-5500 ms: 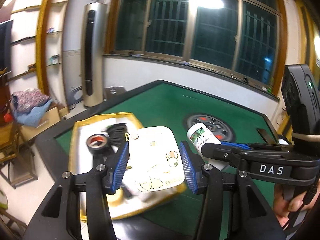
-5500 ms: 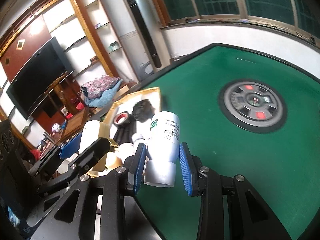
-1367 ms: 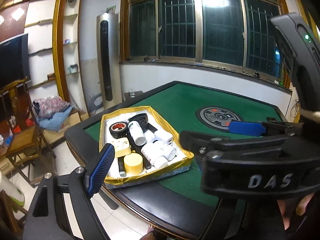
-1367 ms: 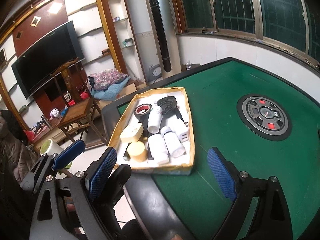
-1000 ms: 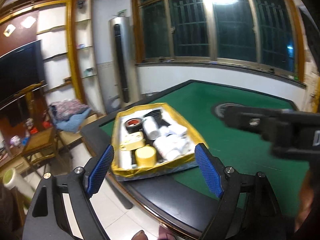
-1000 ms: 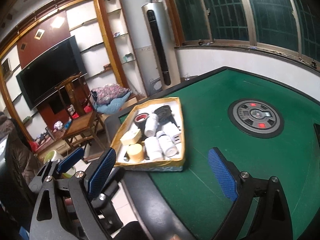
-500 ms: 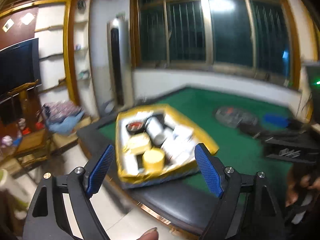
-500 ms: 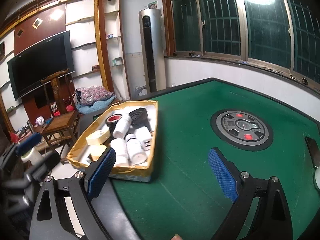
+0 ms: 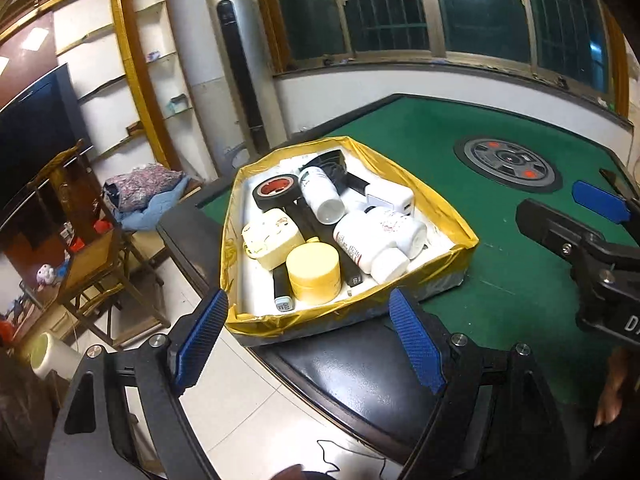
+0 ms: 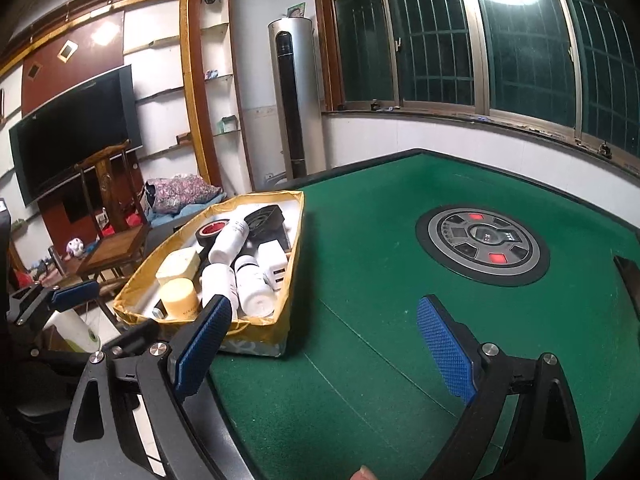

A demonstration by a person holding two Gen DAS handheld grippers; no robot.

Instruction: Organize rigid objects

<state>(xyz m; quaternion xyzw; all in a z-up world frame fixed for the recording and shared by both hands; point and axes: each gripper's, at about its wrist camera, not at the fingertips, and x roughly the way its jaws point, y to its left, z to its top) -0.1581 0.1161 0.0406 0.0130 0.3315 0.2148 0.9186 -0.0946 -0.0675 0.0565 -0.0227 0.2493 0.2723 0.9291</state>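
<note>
1. Five or so seconds earlier my right gripper was clamped on a white plastic bottle and my left gripper was over a flat cream-coloured item at the box. At this moment both sets of blue-padded jaws stood wide apart with nothing between them.

2. The white plastic bottle now lay on its side in the gold-lined cardboard box, toward the box's near right corner, touching a second white bottle behind it.

3. Also packed in the box: a black roll of tape with a red core near the far left corner, a cream square plug adapter at the left wall, a pale yellow round jar by the near edge, and a white charger block near the right wall.

4. The box sat at the near left corner of the green felt game table, partly overhanging its black padded rim.

5. Compared with a second ago, both grippers had pulled back and dipped a little, so the box looked farther from the right one.

6. The felt showed only its built-in round centre panel. I judged the sorting finished, or nearly so.
</note>
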